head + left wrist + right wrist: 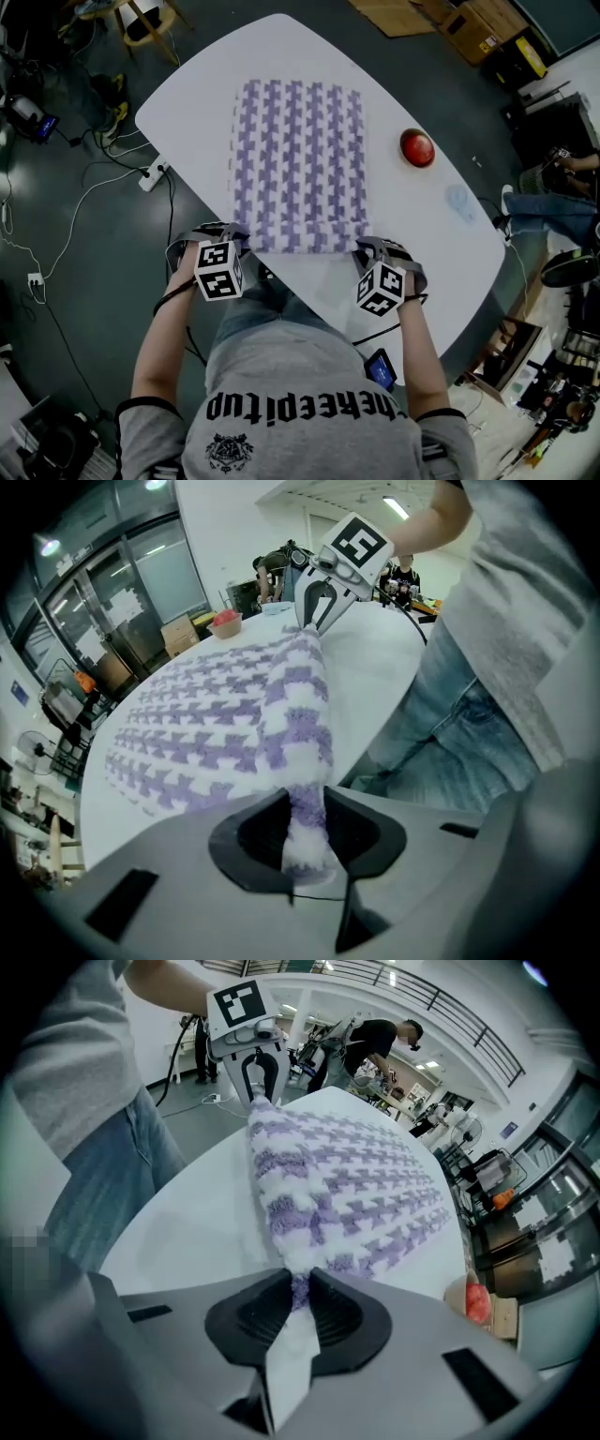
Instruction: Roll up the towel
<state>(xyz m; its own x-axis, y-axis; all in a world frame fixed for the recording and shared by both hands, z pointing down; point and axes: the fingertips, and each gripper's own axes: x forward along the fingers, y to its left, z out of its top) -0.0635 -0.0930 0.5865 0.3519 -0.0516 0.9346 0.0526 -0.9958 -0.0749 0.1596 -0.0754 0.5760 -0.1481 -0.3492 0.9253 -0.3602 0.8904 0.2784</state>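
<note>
A purple-and-white houndstooth towel [298,164] lies spread flat on the white oval table [422,234]. My left gripper [235,236] is at the towel's near left corner and shut on it. In the left gripper view the pinched towel [225,733] edge bunches between the jaws of the left gripper [305,832]. My right gripper [367,247] is shut on the near right corner. In the right gripper view the towel [347,1185] runs away from the right gripper [298,1302], with a thin fold squeezed between the pads. The near edge is lifted into a ridge between both grippers.
A red round object [417,147] sits on the table to the right of the towel, with a pale blue patch [461,202] nearer the table's right edge. Cables and a power strip [153,175] lie on the floor at left. Boxes and furniture stand beyond the table.
</note>
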